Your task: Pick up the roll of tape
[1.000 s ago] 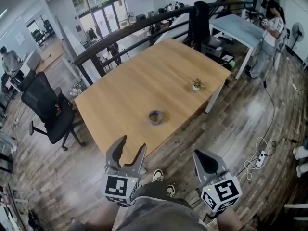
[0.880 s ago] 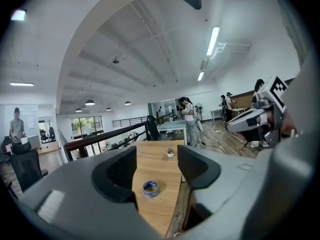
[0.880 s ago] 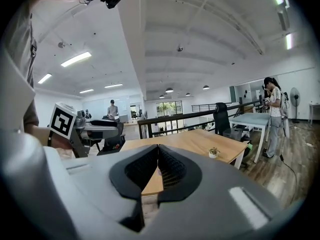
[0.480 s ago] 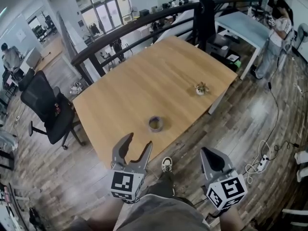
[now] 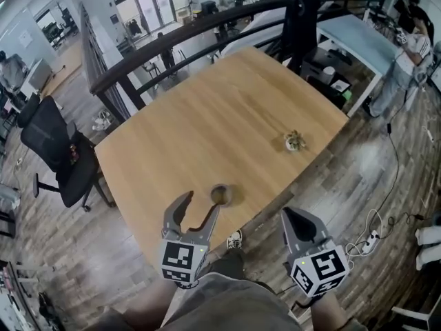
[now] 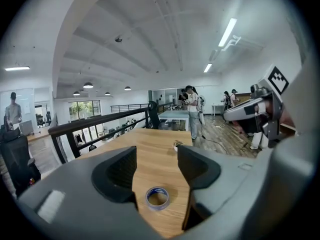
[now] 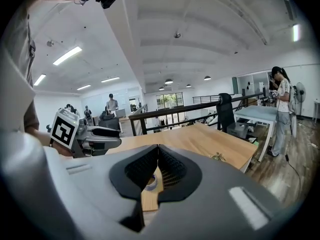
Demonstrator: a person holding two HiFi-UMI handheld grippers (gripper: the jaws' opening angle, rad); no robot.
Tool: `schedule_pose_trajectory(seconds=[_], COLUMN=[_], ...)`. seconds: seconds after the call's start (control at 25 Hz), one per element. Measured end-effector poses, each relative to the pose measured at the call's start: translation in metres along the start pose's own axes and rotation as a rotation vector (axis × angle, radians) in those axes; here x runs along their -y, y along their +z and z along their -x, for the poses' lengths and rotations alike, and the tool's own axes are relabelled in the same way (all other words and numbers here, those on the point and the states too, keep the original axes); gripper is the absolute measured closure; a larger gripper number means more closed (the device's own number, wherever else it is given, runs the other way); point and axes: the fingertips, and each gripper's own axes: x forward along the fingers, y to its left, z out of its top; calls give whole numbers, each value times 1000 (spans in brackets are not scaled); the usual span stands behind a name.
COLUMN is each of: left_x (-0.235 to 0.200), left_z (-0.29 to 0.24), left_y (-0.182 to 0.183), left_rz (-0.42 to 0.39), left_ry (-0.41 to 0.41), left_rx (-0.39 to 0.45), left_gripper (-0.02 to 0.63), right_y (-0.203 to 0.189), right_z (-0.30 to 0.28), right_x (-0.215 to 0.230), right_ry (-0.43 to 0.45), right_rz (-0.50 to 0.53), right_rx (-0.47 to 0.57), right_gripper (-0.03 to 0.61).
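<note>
The roll of tape [image 5: 221, 194] is set on the table [image 5: 207, 116] near its front edge, with a small plant [image 5: 294, 141] placed farther right.

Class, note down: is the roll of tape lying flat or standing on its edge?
Lying flat: the roll of tape rests on the table, its hole facing up.

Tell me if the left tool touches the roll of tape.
Apart. Left gripper view: bare table surrounds the roll of tape between the left tool's open jaws.
</note>
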Motion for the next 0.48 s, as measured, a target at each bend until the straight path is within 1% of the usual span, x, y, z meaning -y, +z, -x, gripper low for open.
schedule_pose_trajectory(seconds=[0.2,0.48], left_x=[-26,-54], left_z=[-38,-80], left_y=[-8,-22], left_rz=[102,127], left_ry=[1,-3], left_rx=[-53,-104], left_gripper=[356,357], right_y=[17,24], right_z=[-54,-114], right_x=[18,30], right_ry=[25,64], right_rz=[6,9], right_rx=[-45,-85], right_gripper=[568,568])
